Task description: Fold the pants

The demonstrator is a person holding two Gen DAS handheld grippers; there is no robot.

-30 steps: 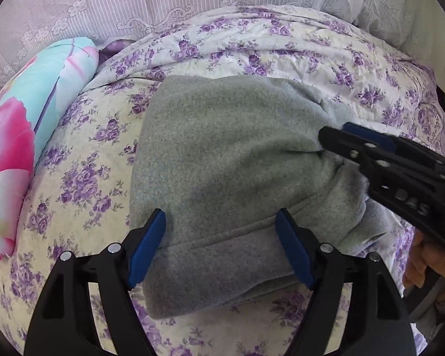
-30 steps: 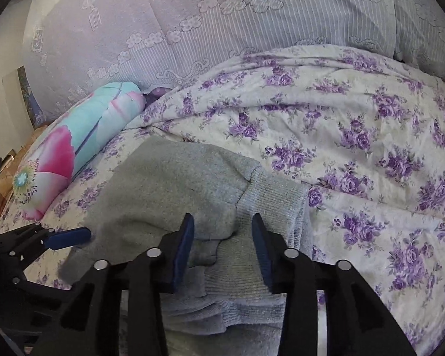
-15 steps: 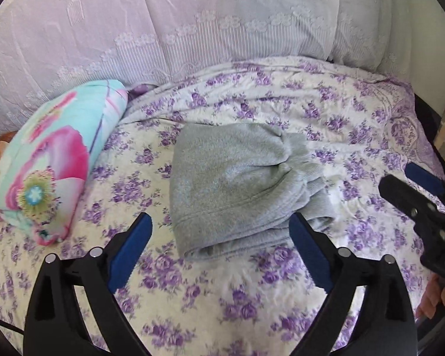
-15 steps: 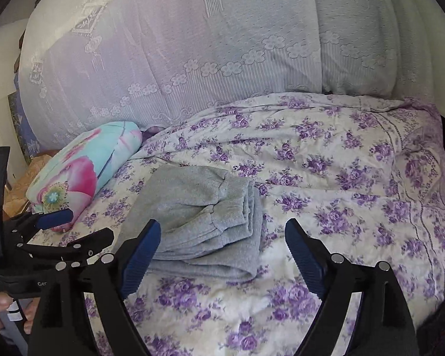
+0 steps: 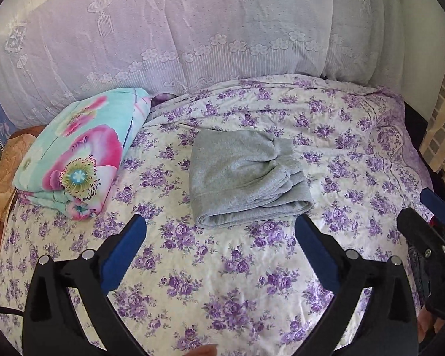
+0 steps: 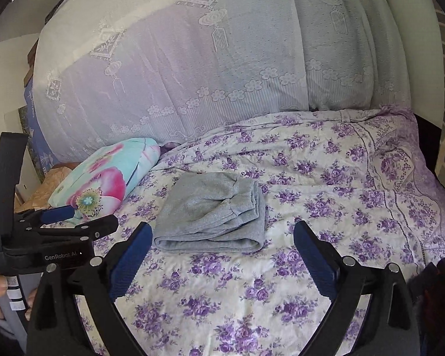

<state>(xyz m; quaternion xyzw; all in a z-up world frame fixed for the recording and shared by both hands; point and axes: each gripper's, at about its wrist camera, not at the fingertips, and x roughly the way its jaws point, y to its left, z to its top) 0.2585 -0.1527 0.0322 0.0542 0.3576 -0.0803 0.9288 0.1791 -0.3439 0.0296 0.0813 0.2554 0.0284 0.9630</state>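
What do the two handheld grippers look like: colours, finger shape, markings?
Both the left gripper and the right gripper are matte black plastic, with two angled fingers carrying ribbed blue pads and silver pivot screws. The left gripper's body shows white "GenRobot AI" lettering in the right wrist view.

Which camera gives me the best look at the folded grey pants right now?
The left wrist view: the grey pants lie centred and larger there, their stacked folded layers visible along the right edge. The right wrist view shows them smaller and lower, from a flatter angle.

Matt fleecy grey pants (image 5: 246, 178), cotton bedspread (image 5: 222, 281)
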